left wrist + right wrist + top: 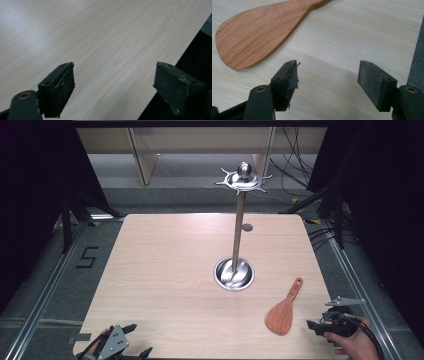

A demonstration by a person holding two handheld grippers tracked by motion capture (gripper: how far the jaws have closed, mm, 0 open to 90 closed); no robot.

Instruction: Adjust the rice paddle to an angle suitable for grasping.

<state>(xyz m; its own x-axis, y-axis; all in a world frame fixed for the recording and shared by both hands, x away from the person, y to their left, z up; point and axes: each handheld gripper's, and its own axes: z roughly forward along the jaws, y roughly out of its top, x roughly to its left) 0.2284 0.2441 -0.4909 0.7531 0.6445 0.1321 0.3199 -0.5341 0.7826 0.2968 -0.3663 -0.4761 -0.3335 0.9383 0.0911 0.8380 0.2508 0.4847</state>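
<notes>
A wooden spatula (pixel 283 309) lies flat on the table at the front right, its handle toward the far right. In the right gripper view its broad blade (pixel 259 35) lies just beyond and left of the jaws. My right gripper (pixel 315 326) sits low by the table's right front corner, open, nothing between its jaws (pixel 328 78). A steel stand (pixel 239 232) rises from a round base (pixel 234 274) in mid-table, with a hooked crown and ball on top. My left gripper (pixel 137 340) is at the front left edge, open and empty (pixel 113 87).
The light wood table (pixel 170 270) has a small grey disc (pixel 247 227) behind the stand. Metal rails run along both sides on the floor. Cables and dark stand legs crowd the far right; a shelf unit stands behind.
</notes>
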